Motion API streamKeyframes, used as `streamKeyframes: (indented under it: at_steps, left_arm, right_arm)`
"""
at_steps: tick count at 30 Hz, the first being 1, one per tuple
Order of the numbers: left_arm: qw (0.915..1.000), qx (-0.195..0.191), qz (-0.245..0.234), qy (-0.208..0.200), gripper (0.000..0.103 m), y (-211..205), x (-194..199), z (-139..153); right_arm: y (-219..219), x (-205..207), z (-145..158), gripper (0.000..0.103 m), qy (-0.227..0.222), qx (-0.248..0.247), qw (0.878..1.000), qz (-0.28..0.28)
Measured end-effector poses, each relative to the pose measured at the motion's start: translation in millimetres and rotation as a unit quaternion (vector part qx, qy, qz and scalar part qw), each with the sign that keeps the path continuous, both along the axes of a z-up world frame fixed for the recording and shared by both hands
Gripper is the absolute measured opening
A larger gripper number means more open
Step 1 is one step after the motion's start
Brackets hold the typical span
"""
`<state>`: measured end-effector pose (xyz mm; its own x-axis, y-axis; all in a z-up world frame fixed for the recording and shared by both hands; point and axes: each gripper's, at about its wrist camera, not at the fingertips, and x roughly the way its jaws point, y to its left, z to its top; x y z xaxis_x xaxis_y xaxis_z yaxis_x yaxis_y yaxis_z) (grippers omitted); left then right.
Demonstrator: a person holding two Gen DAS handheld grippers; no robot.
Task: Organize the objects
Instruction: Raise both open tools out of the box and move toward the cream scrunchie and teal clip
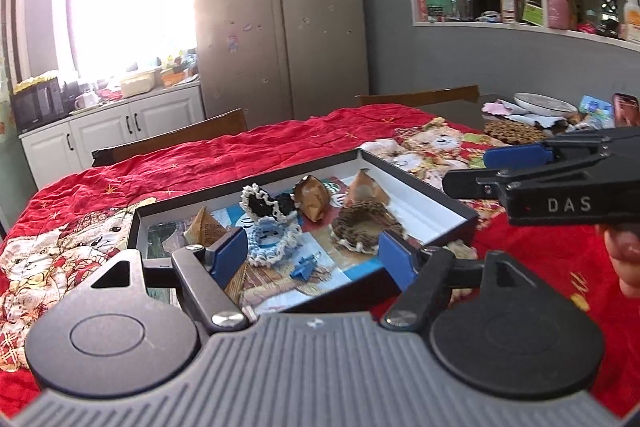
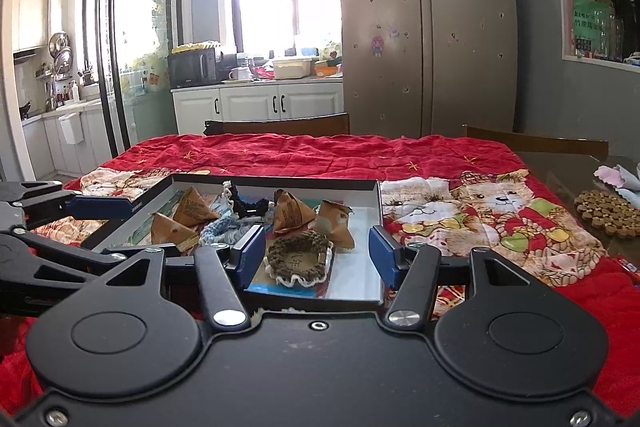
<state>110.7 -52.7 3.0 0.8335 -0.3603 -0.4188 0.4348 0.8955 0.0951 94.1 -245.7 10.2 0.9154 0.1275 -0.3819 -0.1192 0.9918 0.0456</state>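
A shallow black box tray (image 1: 436,195) (image 2: 380,199) lies on the red quilted cloth. In it are several brown paper pyramid packets (image 1: 314,197) (image 2: 292,213), a brown crocheted basket (image 1: 362,227) (image 2: 300,259), a blue crocheted piece (image 1: 274,239) (image 2: 224,227), a black and white crocheted piece (image 1: 260,203) and a small blue clip (image 1: 306,267). My left gripper (image 1: 312,255) is open and empty above the tray's near edge. My right gripper (image 2: 316,255) is open and empty, its fingers either side of the brown basket. Each gripper shows in the other's view, the right one (image 1: 520,167) and the left one (image 2: 100,207).
The red cloth (image 2: 320,155) with bear prints covers the table. A round woven trivet (image 2: 608,213), pink cloths and a plate (image 1: 544,103) lie at the right. Wooden chair backs (image 2: 280,125) stand at the far side. A fridge and cabinets are behind.
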Motion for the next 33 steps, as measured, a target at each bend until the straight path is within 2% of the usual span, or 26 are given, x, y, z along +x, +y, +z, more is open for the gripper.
streamKeyframes:
  at_steps: [5, 11, 16, 25, 28, 31, 33]
  left_arm:
    - [0.9995, 0.007, -0.031, 0.004, 0.084, 0.5, -15.4, -2.4]
    - [0.9973, 0.025, -0.067, 0.015, 0.085, -3.7, -24.7, -19.5]
    - [0.9936, 0.027, -0.102, 0.038, 0.085, -3.7, -26.0, -36.8]
    - [0.9864, 0.049, -0.153, 0.037, 0.085, -10.0, -26.1, -57.4]
    - [0.9839, 0.046, -0.165, 0.052, 0.085, -11.4, -19.8, -60.3]
    - [0.9813, 0.035, -0.176, 0.070, 0.081, -11.2, -11.5, -61.6]
    - [0.9783, 0.036, -0.186, 0.084, 0.075, -13.4, -6.9, -64.1]
  right_arm:
    - [-3.0, -12.8, -2.1, 0.056, 0.007, -0.008, 1.000, 0.004]
    - [-4.0, -20.8, -17.6, 0.056, 0.029, -0.016, 0.999, 0.003]
    - [-5.5, -20.4, -35.8, 0.056, 0.051, -0.010, 0.999, 0.001]
    - [-7.1, -12.0, -57.3, 0.055, 0.078, 0.002, 0.997, 0.001]
    - [-6.1, -9.5, -60.6, 0.054, 0.084, 0.006, 0.996, 0.001]
    - [-6.5, -5.2, -61.8, 0.049, 0.087, 0.018, 0.996, 0.005]
    - [-7.3, -1.9, -62.8, 0.047, 0.088, 0.023, 0.996, 0.001]
